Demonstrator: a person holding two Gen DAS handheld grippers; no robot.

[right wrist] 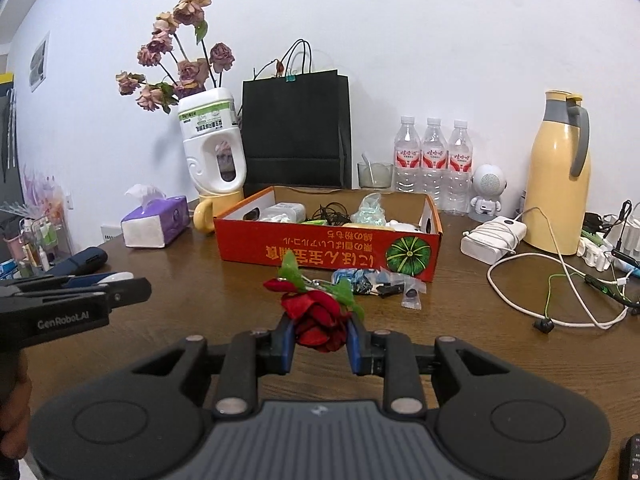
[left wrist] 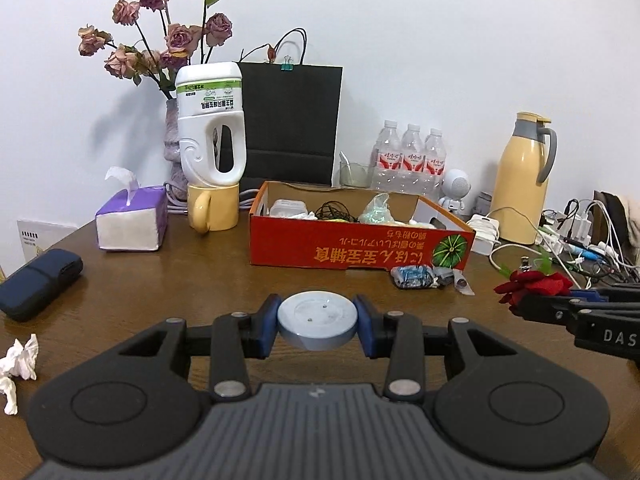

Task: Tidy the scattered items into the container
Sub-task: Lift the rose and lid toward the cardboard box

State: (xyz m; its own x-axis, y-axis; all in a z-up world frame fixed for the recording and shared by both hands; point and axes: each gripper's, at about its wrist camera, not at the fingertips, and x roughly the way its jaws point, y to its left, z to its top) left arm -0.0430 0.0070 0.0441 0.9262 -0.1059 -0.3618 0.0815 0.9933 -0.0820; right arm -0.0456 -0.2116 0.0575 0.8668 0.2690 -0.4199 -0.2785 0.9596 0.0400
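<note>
On the brown table (left wrist: 168,280) the red cardboard box (left wrist: 352,246) sits ahead of you with small wrapped packets (left wrist: 416,277) just before its front wall, your left gripper (left wrist: 317,322) clamped on a grey round puck (left wrist: 318,316), your right gripper (right wrist: 320,336) clamped on a red fabric rose (right wrist: 316,318).

Left tongs (left wrist: 316,322) and right tongs (right wrist: 320,334) both clamped, side by side.
</note>
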